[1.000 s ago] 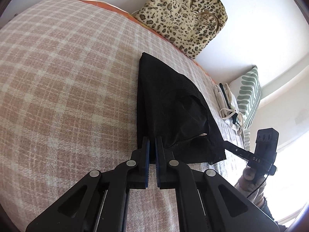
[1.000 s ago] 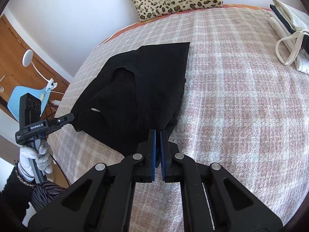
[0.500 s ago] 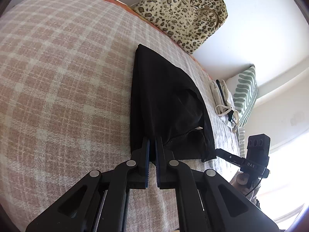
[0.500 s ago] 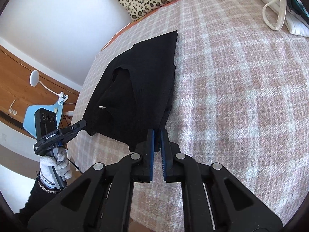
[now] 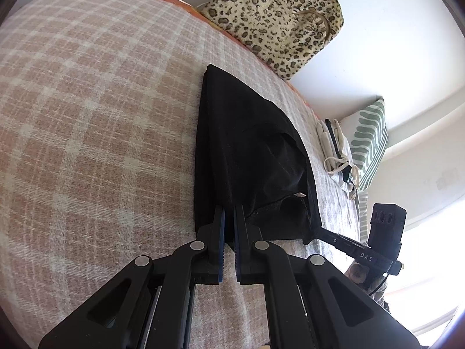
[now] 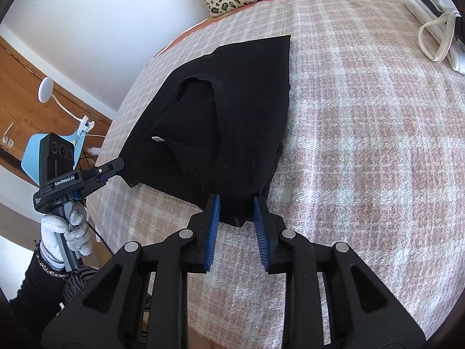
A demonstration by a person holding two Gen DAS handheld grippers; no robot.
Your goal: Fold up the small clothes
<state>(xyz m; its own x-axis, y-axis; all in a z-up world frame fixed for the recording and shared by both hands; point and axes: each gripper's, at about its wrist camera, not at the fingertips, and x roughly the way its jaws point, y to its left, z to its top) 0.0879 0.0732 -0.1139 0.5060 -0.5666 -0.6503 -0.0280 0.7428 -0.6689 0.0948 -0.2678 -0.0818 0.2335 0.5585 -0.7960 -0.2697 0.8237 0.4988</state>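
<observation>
**Black garment part-folded on plaid bed; one corner gripped, one freed**

The black garment [image 6: 232,122] lies on the pink-and-cream plaid blanket [image 6: 363,145], folded into a roughly triangular shape. Its long axis runs from the near edge of the bed toward the leopard-print bag [image 5: 279,20] at the wall, and it narrows to a squared tip at that far end. The wide end faces the person. An opening with a small white tag shows in the upper layer.

The left gripper [image 5: 229,212] is clamped on one near corner of the garment, its blue-lined jaws nearly together with cloth between them. The right gripper [image 6: 237,203] stands at the other near corner with jaws visibly parted; a fold of cloth hangs between the pads, and they do not press on it.

A gloved hand [image 6: 65,232] holds the left gripper's handle. White folded items [image 6: 436,20] lie well apart from the garment, at the far right of the blanket.
</observation>
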